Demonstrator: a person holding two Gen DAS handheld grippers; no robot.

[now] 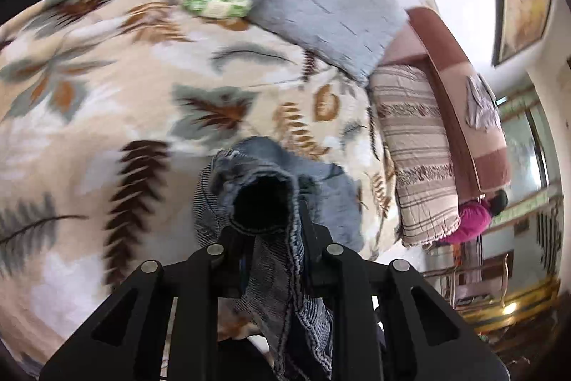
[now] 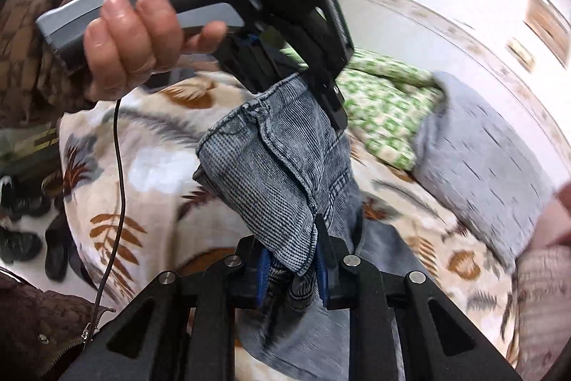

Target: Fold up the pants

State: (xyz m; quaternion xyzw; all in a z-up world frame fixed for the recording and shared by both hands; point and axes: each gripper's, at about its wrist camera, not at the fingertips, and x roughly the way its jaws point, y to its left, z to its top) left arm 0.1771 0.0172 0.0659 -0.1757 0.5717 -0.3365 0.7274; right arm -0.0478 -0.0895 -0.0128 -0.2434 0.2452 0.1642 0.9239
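Both hand-held grippers, left (image 1: 266,234) and right (image 2: 291,274), clamp the pants (image 2: 282,166) (denim) above the bed (image 1: 107,95); keep edges level, lowering evenly.

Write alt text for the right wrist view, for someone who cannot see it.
Two handheld grippers hold blue-grey pants lifted above a leaf-patterned bedspread. The right gripper clamps the cloth at the bottom; the left gripper, held in a person's hand, grips it higher up. Pillows lie behind.

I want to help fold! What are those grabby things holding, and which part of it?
Both hold the jeans. The left hand-held gripper pinches a hemmed edge; the right hand-held gripper pinches another edge lower down.
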